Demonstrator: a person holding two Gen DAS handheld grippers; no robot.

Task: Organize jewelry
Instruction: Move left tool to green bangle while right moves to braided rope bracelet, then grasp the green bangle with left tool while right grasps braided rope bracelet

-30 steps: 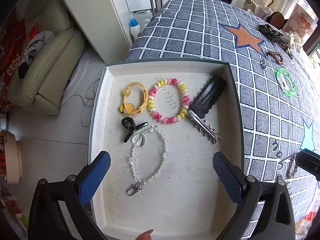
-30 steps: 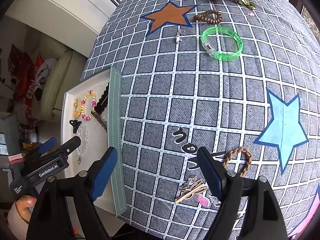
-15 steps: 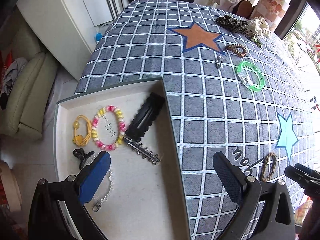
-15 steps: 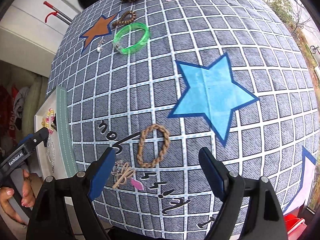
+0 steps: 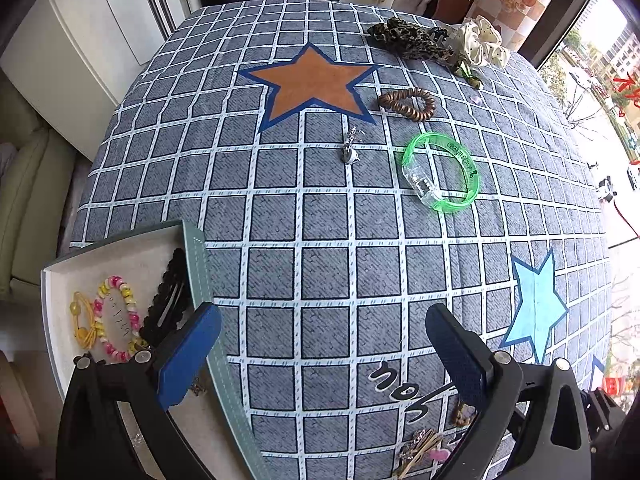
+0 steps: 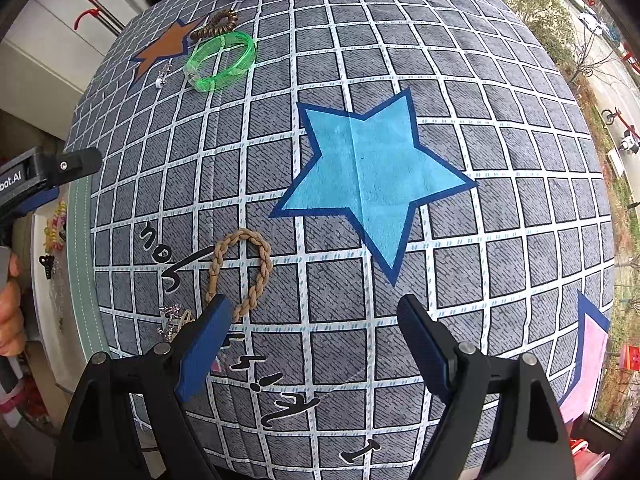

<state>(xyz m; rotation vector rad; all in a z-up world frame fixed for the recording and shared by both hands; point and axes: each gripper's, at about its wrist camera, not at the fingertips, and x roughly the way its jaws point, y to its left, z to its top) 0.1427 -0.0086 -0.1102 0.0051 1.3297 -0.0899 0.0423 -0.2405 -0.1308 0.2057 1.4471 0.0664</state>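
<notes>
While both fingers stay apart, empty, left gripper (image 5: 322, 350) has shifted from tray (image 5: 198, 258) onto cloth

On my other claw's body (image 6: 24, 178), at the left edge of my right camera's view, I read white letters – "bot.AI", the start cut off. The checked cloth (image 6: 400, 280) under me carries black cursive print, upside down to me; only "you" comes clear. The green bangle (image 5: 440, 172) bears tiny lettering – too small to read
</notes>
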